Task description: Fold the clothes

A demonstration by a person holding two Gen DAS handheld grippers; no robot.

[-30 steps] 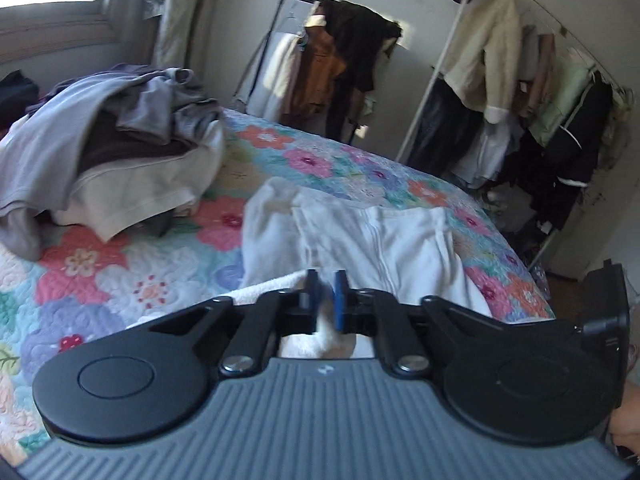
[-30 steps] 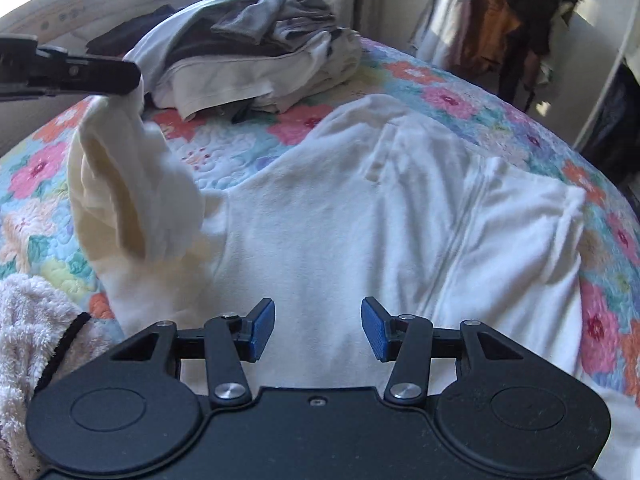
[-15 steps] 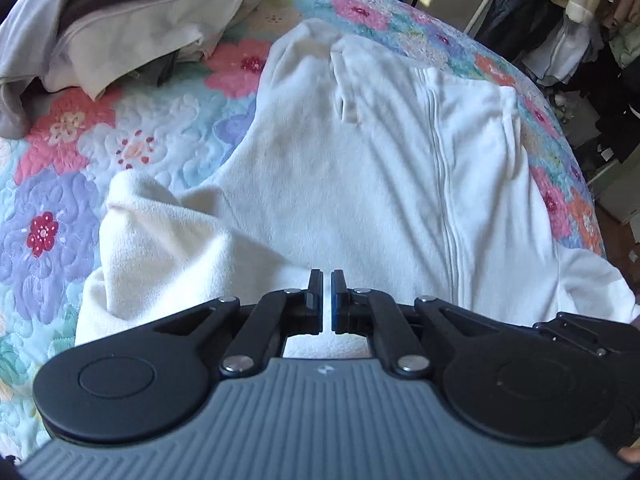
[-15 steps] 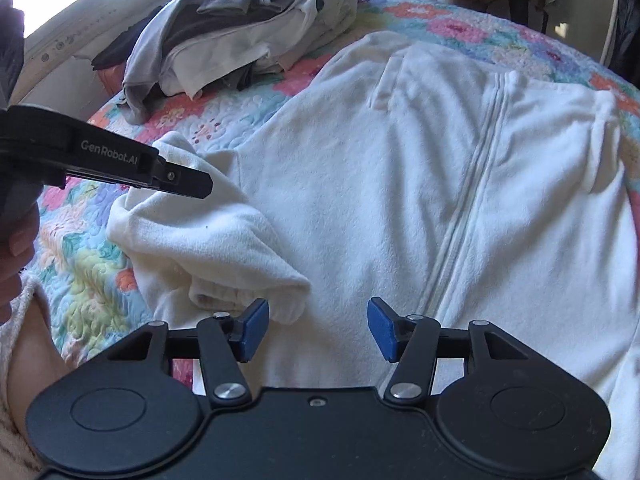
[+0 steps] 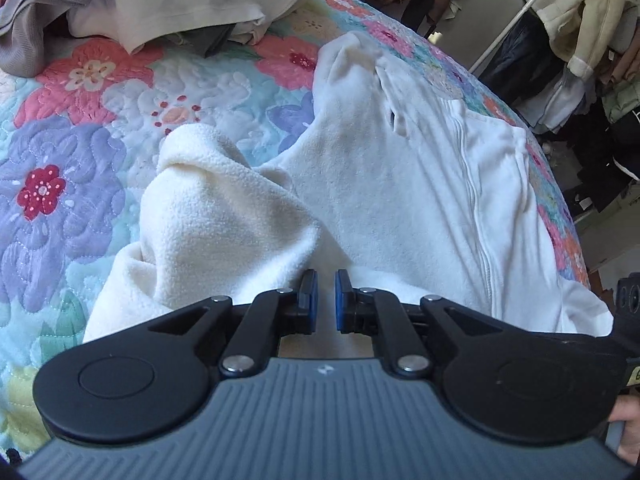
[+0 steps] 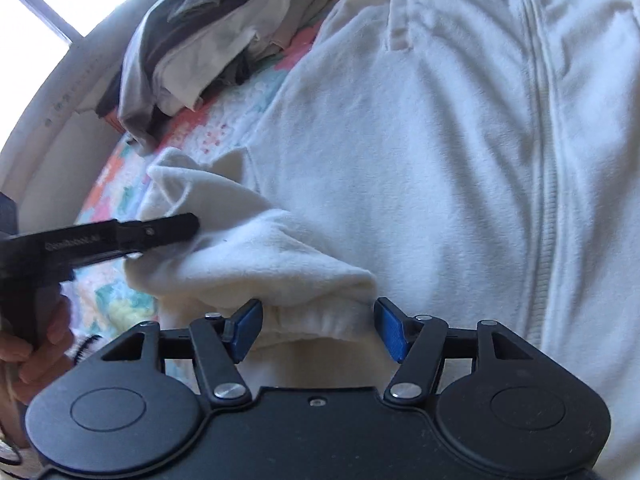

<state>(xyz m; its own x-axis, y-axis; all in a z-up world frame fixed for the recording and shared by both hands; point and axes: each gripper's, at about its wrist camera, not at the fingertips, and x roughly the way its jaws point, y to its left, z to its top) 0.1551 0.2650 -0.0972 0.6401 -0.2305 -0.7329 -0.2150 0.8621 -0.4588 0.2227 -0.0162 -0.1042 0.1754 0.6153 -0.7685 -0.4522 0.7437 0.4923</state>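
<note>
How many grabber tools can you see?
2. The left hand-held gripper is shut, at the folded white sleeve. The right hand-held gripper is at the sleeve's cuff end, its jaws opening with the cuff between them. None seems hidden.

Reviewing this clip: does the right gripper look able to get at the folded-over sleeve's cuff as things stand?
Probably yes. The right gripper is opening, and the sleeve cuff already lies between its fingers, with nothing over it. The left gripper sits farther up the sleeve, off to the side.
</note>
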